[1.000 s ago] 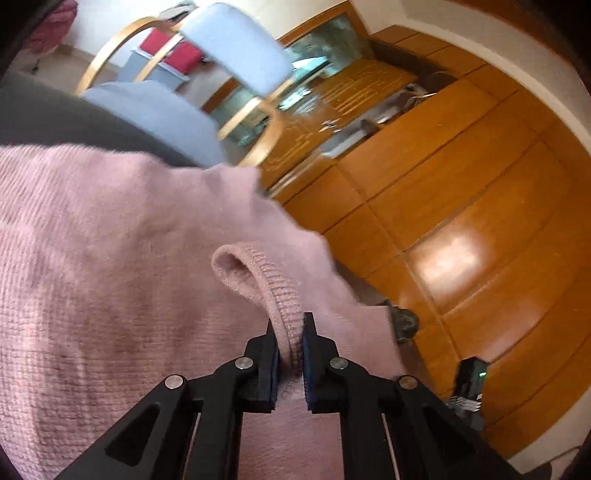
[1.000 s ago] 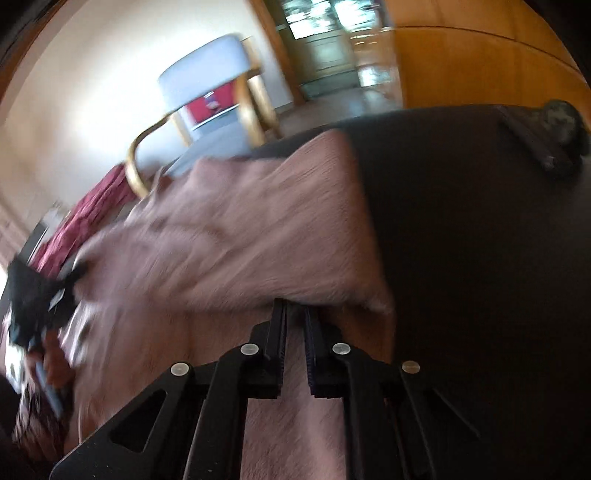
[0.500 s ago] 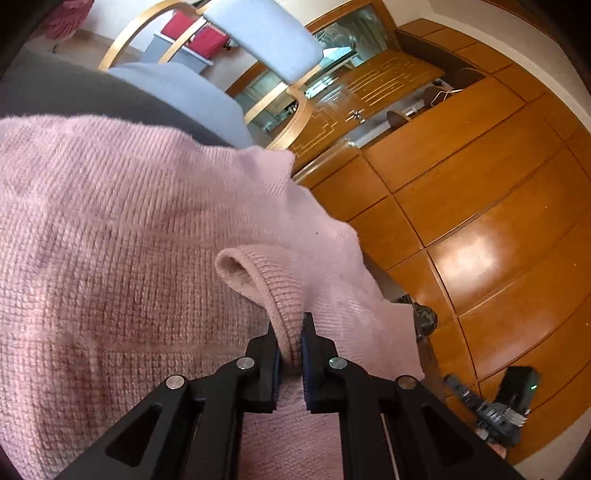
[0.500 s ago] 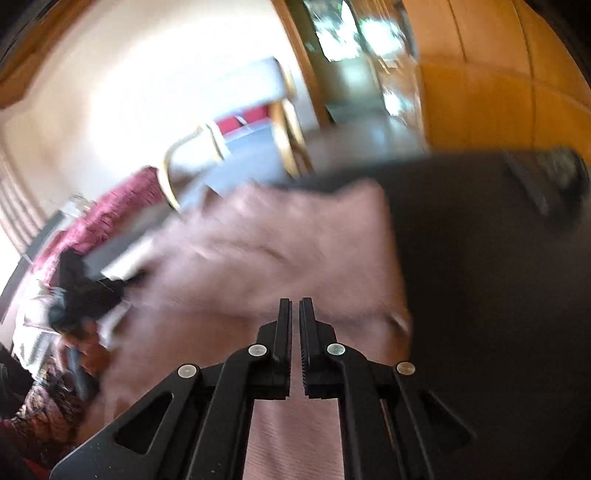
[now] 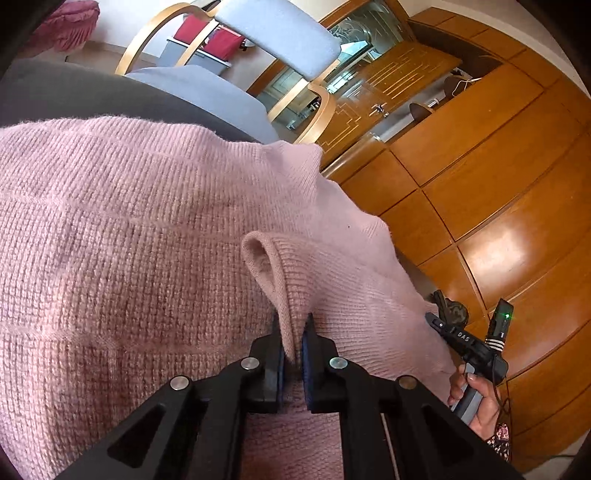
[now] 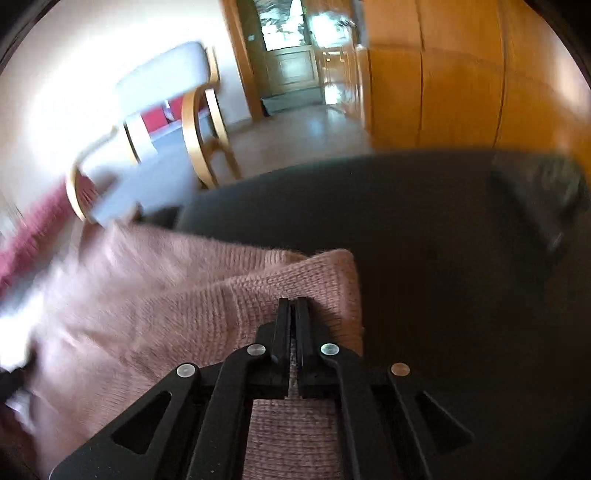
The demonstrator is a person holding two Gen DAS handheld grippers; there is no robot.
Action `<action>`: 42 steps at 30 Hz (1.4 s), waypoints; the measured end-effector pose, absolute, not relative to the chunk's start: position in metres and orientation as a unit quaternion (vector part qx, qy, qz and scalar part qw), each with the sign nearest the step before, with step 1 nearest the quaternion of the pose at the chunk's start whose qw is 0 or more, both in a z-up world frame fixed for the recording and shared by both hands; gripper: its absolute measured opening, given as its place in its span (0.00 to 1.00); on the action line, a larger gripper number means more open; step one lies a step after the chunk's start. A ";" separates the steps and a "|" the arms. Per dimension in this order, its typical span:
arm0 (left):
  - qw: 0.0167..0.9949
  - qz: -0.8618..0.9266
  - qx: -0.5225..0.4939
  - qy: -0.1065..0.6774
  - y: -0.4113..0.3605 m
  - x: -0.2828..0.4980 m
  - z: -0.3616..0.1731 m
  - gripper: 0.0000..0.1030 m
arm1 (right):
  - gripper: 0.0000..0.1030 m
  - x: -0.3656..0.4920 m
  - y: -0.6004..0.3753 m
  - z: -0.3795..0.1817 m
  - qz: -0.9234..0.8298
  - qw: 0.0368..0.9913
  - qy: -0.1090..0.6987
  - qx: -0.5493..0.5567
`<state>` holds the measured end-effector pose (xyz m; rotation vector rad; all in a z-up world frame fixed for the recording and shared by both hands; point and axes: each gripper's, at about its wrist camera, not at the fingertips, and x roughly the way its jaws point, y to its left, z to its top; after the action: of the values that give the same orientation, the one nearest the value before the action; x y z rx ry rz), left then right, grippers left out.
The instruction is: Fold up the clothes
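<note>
A pink knitted sweater (image 5: pixel 129 240) spreads over a dark grey surface (image 5: pixel 74 99) and fills most of the left wrist view. My left gripper (image 5: pixel 293 332) is shut on a raised ribbed fold of the sweater. In the right wrist view the sweater (image 6: pixel 166 314) lies to the left on the dark surface (image 6: pixel 443 258), motion-blurred at the far left. My right gripper (image 6: pixel 293 306) is shut on the sweater's near right edge. The right gripper also shows at the lower right of the left wrist view (image 5: pixel 465 343), held by a hand (image 5: pixel 480 402).
A wooden chair with grey-blue cushions (image 5: pixel 273 26) stands beyond the surface's far edge, also seen in the right wrist view (image 6: pixel 162 92). Orange wooden cabinets (image 5: pixel 498 184) line the right side. A dark object (image 6: pixel 535 192) lies at the surface's far right.
The right gripper has swung with its sweater edge, and the fabric now sits lower and to the left in its view. The left gripper keeps its hold while its view has tilted.
</note>
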<state>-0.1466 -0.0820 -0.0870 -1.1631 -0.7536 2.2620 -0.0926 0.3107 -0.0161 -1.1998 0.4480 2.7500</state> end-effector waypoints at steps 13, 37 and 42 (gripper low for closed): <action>0.204 0.854 -0.392 -0.275 -0.091 -0.136 -0.074 0.11 | 0.07 -0.061 0.256 -0.021 0.908 0.063 0.102 -0.401; 0.274 0.826 -0.448 -0.208 0.082 -0.164 -0.074 0.01 | 0.07 -0.050 0.300 -0.021 0.905 0.014 0.203 -0.374; 0.221 0.845 -0.428 -0.232 0.005 -0.146 -0.073 0.01 | 0.07 -0.048 0.302 -0.020 0.905 0.014 0.203 -0.375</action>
<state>-0.1460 0.0051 -0.0733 -1.1828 -0.6420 2.3350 -0.0475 0.3015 -0.0200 -1.1676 0.6307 2.8169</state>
